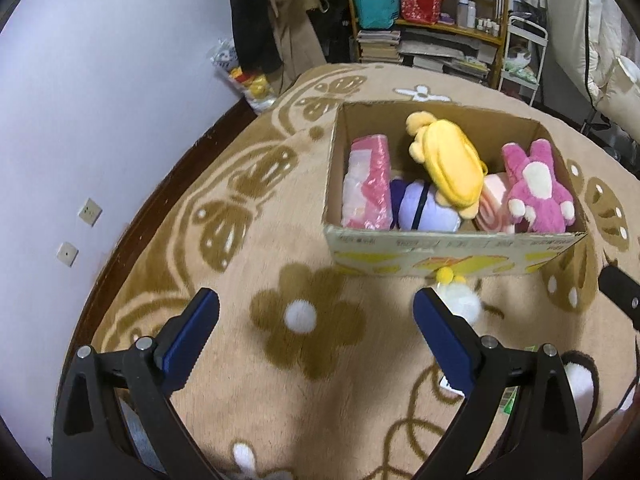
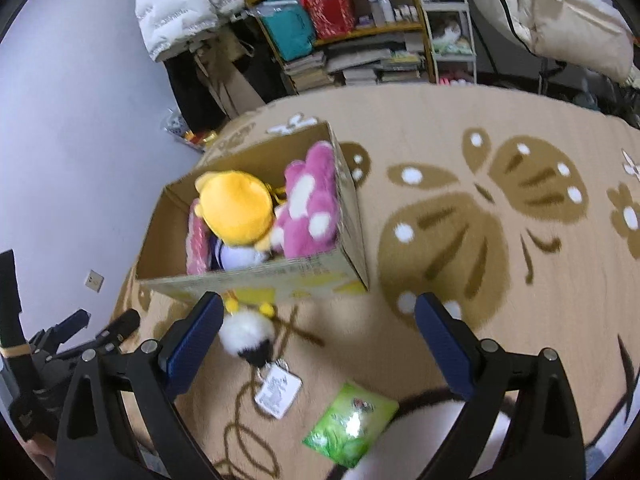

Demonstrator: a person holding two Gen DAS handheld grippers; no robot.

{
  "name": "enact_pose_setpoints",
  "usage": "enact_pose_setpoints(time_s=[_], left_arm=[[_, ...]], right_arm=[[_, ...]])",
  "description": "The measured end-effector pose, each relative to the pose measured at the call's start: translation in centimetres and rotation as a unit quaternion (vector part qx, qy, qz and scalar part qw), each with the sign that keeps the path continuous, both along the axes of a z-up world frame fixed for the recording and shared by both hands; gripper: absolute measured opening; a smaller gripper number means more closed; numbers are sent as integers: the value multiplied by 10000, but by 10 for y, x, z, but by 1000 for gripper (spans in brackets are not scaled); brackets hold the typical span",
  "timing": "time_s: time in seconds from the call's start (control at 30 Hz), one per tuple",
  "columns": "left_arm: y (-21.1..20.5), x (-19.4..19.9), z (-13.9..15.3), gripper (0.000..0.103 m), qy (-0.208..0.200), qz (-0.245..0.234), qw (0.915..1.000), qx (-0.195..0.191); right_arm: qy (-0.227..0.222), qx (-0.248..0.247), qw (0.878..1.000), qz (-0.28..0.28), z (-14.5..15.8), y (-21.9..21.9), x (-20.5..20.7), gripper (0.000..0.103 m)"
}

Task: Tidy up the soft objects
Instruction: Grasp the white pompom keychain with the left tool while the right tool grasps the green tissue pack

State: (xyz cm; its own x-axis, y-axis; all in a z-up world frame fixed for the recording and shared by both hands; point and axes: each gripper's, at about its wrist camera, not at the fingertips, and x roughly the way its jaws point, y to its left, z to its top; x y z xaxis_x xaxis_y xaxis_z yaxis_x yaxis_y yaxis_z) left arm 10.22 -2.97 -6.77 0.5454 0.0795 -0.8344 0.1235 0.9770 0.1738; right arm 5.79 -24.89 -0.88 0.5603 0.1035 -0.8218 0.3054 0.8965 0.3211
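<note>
A cardboard box (image 1: 452,250) stands on the patterned carpet and holds a yellow plush (image 1: 448,164), a pink rabbit plush (image 1: 536,192), a purple plush (image 1: 424,210) and a pink wrapped bundle (image 1: 366,184). The box shows in the right wrist view (image 2: 256,276) too. A small white, black and yellow plush (image 2: 248,332) lies on the carpet just before the box, with a tag (image 2: 278,394); it also shows in the left wrist view (image 1: 460,300). My left gripper (image 1: 316,336) is open and empty above the carpet. My right gripper (image 2: 320,340) is open and empty, its left finger beside the small plush.
A green packet (image 2: 352,424) lies on the carpet near the right gripper. A white and dark plush (image 2: 424,436) sits at the bottom right. A bookshelf (image 1: 440,20), hanging clothes and a wall stand behind the carpet.
</note>
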Motion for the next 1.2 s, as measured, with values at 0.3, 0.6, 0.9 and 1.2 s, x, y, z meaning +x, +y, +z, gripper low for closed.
enact_pose_setpoints(time_s=[0.3, 0.6, 0.9, 1.2], left_arm=[[7, 2, -11, 97, 298, 196, 9994, 5], [3, 10, -28, 97, 560, 177, 9981, -198], [-13, 25, -50, 97, 908, 28, 9955, -250], [-35, 31, -71, 97, 1086, -205, 9935, -284]], right_arm=[[761, 250, 9965, -238, -27, -5, -14, 100], [1737, 327, 9839, -273, -66, 2, -7, 95], [2424, 640, 9677, -274, -103, 2, -7, 85], [2772, 805, 9574, -108, -128, 13, -2, 65]])
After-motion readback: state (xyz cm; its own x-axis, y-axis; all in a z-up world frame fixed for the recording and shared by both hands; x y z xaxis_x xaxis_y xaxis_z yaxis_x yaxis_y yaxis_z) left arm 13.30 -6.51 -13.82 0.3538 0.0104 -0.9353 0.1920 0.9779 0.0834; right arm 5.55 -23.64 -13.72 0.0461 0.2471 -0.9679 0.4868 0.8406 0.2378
